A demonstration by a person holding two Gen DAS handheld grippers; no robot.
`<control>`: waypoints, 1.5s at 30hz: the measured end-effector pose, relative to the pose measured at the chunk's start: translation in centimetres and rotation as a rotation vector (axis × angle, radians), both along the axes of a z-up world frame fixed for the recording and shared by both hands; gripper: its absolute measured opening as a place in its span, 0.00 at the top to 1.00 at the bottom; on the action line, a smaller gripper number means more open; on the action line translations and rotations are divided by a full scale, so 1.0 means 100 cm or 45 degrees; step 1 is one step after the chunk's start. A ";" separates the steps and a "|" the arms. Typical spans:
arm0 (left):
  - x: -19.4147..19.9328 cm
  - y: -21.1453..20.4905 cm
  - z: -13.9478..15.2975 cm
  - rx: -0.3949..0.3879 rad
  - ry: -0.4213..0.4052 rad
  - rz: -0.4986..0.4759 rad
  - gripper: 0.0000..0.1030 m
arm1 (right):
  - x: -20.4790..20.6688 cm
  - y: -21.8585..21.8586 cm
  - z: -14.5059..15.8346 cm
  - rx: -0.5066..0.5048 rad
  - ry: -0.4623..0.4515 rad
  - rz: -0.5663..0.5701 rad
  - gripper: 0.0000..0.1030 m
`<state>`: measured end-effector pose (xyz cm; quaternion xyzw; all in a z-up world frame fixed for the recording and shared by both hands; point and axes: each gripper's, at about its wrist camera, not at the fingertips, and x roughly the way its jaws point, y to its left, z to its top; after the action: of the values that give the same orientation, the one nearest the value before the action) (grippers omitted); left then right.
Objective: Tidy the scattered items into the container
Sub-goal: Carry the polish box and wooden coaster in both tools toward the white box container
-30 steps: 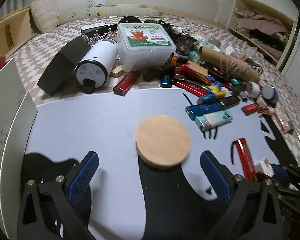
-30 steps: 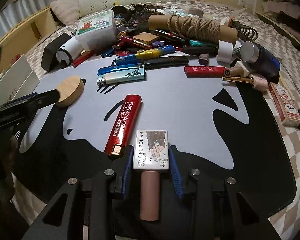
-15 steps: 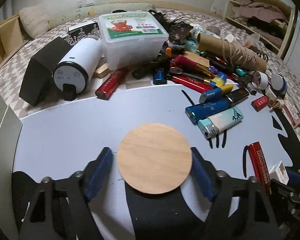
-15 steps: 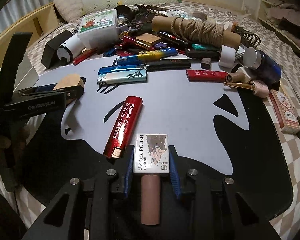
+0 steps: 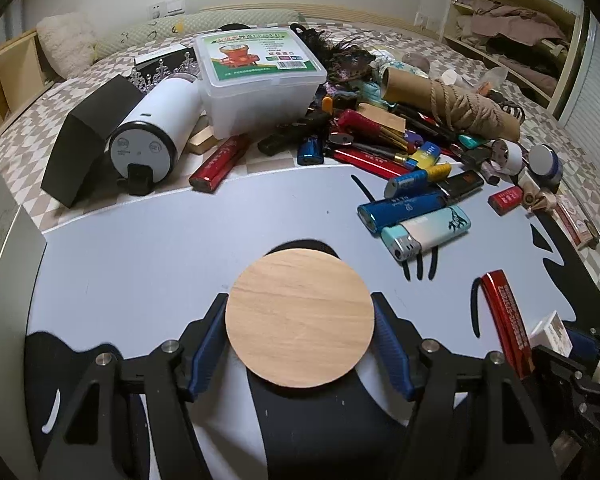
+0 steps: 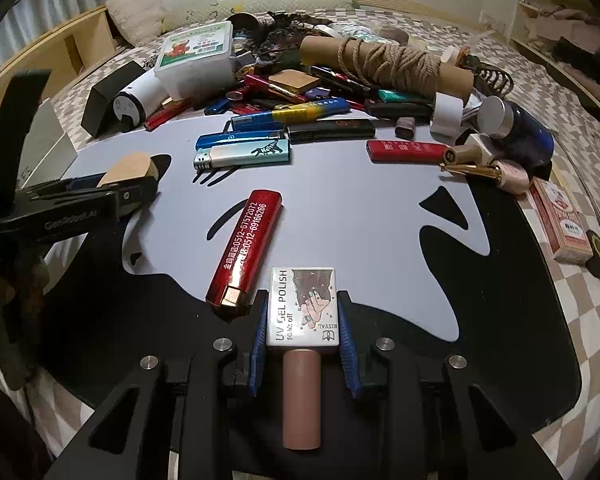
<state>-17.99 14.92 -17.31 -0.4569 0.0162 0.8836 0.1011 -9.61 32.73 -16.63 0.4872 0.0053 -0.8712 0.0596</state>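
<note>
**Both grippers clamped, each on its own item**

The left gripper (image 5: 299, 344) has its blue pads pressed against opposite edges of a round wooden disc (image 5: 299, 318). The disc is held flat-face-up over the near edge of the grey-and-black mat (image 5: 140, 248), with a dark shadow on the mat just beyond it; being round, it has no long axis to speak of.

The right gripper (image 6: 303, 330) is closed on a gel polish bottle (image 6: 302, 307) near the mat's near edge. The bottle's long axis runs along the fingers — white labelled body pointing away toward the far edge, pinkish cap (image 6: 301, 398) pointing back into the gripper.

Just left of the bottle lies a red lighter (image 6: 245, 248), its long axis slanting from near-left to far-right, metal end nearest the gripper.

The clear lidded container (image 5: 258, 80) stands beyond the mat's far edge on the checked bedspread — amid a heap of lighters and beside a rope-wound cardboard tube (image 5: 448, 104).
</note>
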 end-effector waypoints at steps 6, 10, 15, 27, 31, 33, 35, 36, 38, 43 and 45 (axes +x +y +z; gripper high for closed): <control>0.014 -0.003 0.002 0.008 -0.009 -0.005 0.34 | 0.004 0.000 0.002 -0.013 0.006 -0.032 0.68; 0.023 -0.008 0.006 0.033 -0.015 0.002 0.34 | 0.008 0.000 0.002 -0.031 0.015 -0.069 0.68; 0.032 -0.014 0.013 0.051 -0.005 0.010 0.34 | 0.011 -0.004 0.004 -0.041 0.021 -0.088 0.68; 0.044 -0.030 0.053 0.113 0.093 0.023 0.34 | 0.002 -0.005 0.038 -0.078 0.106 -0.143 0.68; 0.047 -0.039 0.067 0.132 0.129 0.033 0.34 | -0.003 -0.010 0.051 -0.077 0.135 -0.142 0.68; 0.049 -0.044 0.074 0.144 0.150 0.036 0.34 | -0.005 -0.014 0.058 -0.076 0.153 -0.136 0.68; 0.051 -0.049 0.081 0.144 0.172 0.042 0.34 | -0.007 -0.017 0.064 -0.074 0.164 -0.129 0.68; 0.052 -0.051 0.085 0.146 0.184 0.046 0.34 | -0.008 -0.018 0.067 -0.074 0.169 -0.124 0.68; 0.054 -0.057 0.092 0.151 0.207 0.053 0.34 | -0.009 -0.022 0.073 -0.072 0.185 -0.112 0.68; 0.061 -0.071 0.112 0.162 0.272 0.073 0.34 | -0.013 -0.029 0.093 -0.070 0.234 -0.104 0.68; 0.063 -0.075 0.120 0.168 0.294 0.079 0.34 | -0.014 -0.033 0.101 -0.065 0.254 -0.096 0.68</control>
<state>-11.67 7.38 -5.35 -0.3449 -0.0445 0.9322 0.1009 -11.02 29.45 -6.56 0.3963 -0.0295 -0.9169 0.0381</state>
